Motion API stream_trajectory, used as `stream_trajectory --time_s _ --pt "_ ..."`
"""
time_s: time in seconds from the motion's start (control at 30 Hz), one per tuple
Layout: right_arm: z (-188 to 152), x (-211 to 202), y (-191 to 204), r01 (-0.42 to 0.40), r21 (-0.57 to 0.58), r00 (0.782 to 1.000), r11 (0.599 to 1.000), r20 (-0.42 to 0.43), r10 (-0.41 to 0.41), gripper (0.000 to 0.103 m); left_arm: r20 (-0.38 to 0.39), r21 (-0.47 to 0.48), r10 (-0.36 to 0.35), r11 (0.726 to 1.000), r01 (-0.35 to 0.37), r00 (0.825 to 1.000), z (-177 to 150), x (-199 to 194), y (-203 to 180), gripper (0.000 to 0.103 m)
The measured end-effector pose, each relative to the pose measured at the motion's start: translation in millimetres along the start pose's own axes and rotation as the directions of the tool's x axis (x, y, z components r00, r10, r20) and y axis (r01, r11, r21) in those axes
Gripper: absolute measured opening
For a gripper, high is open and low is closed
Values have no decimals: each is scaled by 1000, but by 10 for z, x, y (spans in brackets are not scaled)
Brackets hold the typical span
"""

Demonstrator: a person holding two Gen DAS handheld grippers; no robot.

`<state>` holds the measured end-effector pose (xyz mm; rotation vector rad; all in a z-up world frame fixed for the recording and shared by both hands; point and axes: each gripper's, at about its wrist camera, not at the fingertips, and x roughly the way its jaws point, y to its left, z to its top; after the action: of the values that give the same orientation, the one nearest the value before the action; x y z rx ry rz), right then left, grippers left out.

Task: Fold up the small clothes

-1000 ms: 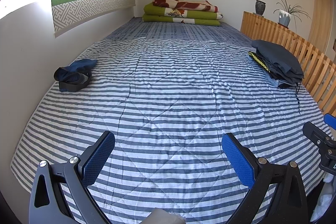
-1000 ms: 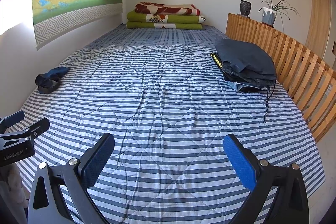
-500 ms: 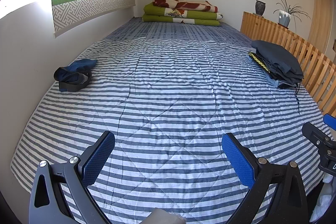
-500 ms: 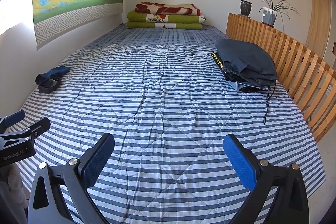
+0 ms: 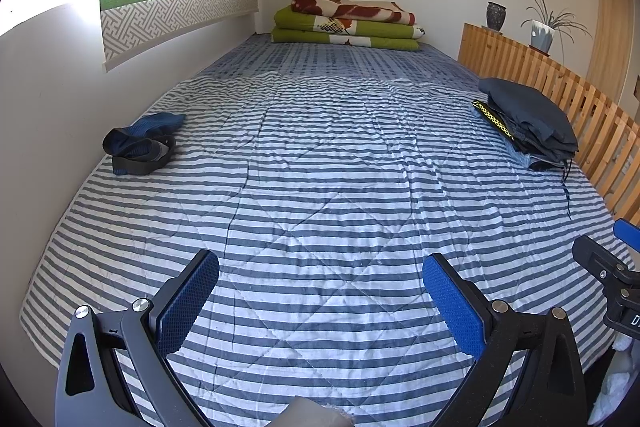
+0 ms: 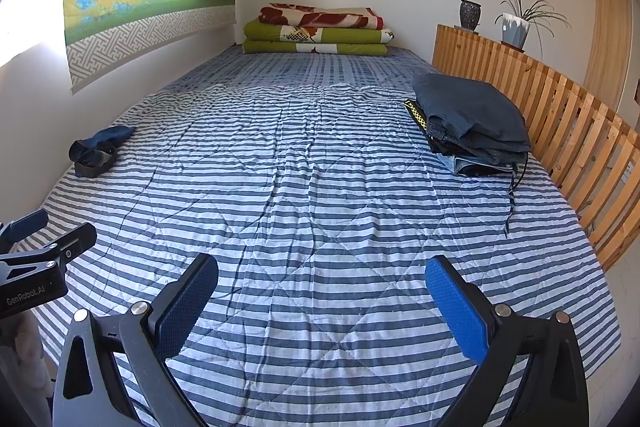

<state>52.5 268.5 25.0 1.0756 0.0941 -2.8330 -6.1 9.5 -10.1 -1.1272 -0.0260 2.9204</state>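
Left claw (image 5: 320, 287) and right claw (image 6: 322, 291) — both spread wide, empty.

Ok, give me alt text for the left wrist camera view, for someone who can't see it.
The open left gripper hovers empty over a striped quilt on a bed. A small crumpled dark blue garment lies by the left wall, a stack of folded dark clothes sits by the wooden slatted rail on the right.
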Motion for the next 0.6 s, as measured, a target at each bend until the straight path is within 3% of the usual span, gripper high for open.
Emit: stream_trajectory --time_s 0.6 --pt "36 32 73 -7 -10 1000 1000 -1 7 102 -2 -10 6 1000 -6 1000 34 8 90 103"
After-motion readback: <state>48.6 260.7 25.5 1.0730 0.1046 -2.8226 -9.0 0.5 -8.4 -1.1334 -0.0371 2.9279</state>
